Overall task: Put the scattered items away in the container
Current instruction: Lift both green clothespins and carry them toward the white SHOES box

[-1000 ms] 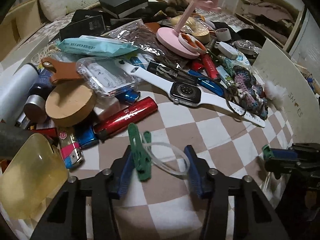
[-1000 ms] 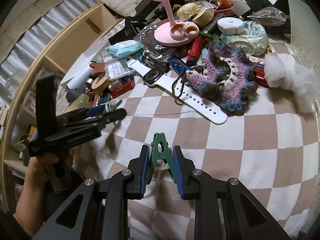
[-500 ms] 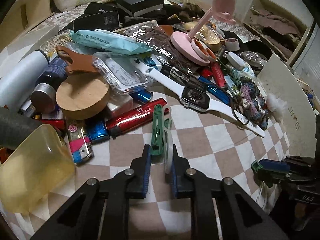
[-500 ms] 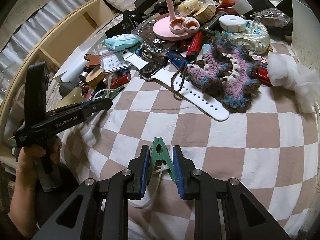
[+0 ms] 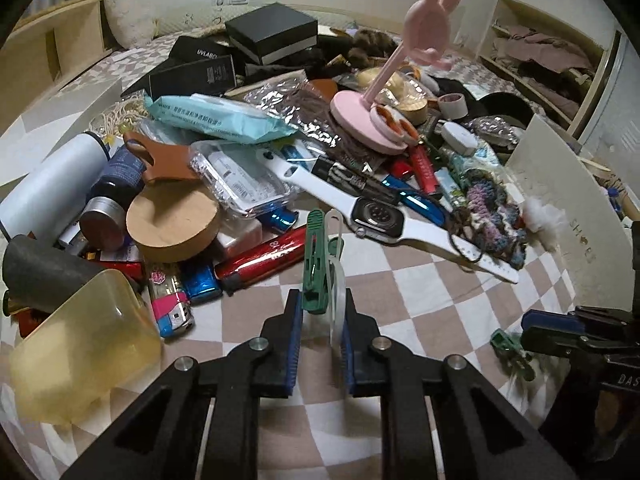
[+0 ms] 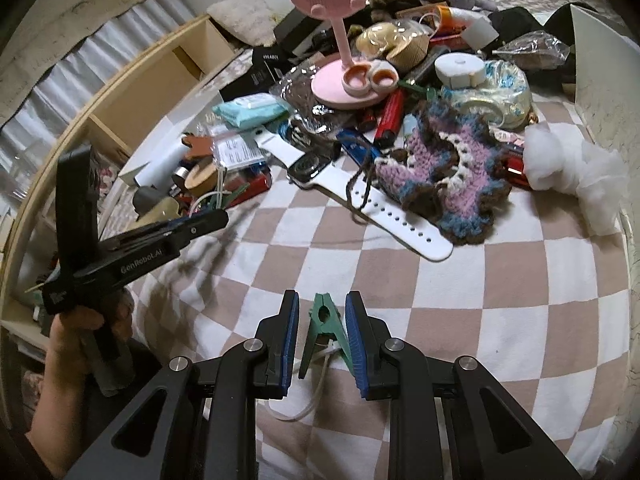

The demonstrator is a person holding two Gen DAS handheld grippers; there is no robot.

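Left wrist: left tool (image 5: 320, 320) clamps green clip (image 5: 316, 264); right likewise.

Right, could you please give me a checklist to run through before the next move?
1. Left gripper shut on the green clothes peg: ok.
2. White loop pinched in alongside that peg: ok.
3. Right gripper shut on the second green peg: ok.
4. White cord of the second peg tucked in: not ok, it hangs loose below the fingers.
5. Container opening in view: cannot tell; only one wall of a white box shows.
6. Grippers apart from each other: ok.
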